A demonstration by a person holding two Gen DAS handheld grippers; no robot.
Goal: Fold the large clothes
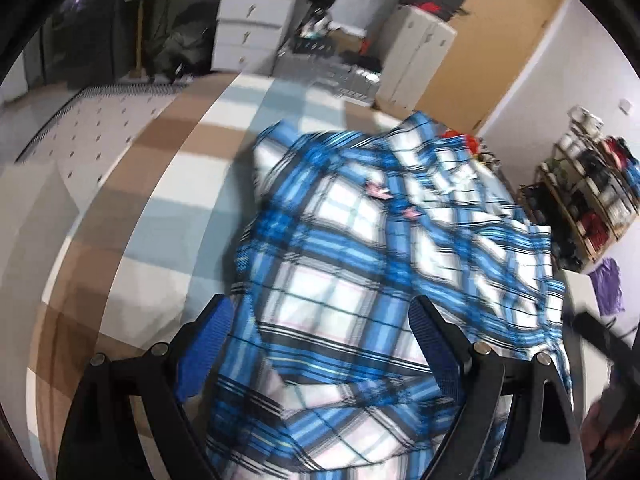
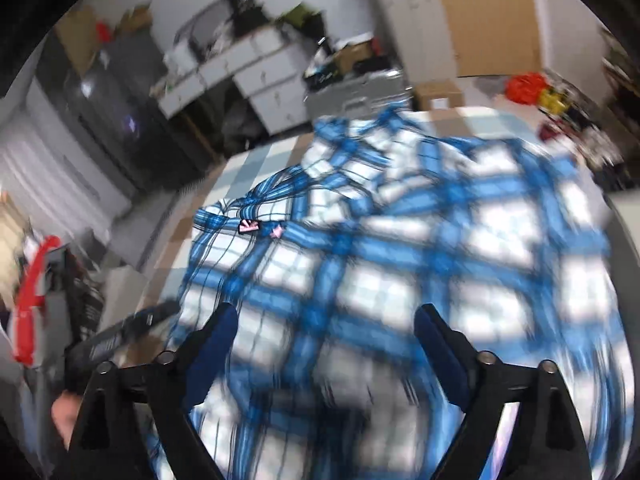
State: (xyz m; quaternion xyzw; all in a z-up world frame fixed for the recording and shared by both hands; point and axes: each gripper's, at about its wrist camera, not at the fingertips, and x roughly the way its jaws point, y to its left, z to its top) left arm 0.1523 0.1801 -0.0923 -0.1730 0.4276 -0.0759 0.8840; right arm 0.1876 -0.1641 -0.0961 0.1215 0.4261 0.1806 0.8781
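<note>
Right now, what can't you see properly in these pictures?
- Plaid shirt: smeared by motion blur in the right wrist view, so its folds are unclear.
- Shirt's near edge: cut off by the bottom of the left wrist view.
- Pink label: too small and blurred to read.

A home bedroom, cluttered. Bed (image 1: 168, 184) with checked brown, white and pale-blue cover; white chest of drawers (image 1: 252, 28) by the wall; open shelf rack (image 1: 592, 200) packed with folded clothes; cardboard boxes (image 2: 438, 94) and bags stacked about.
</note>
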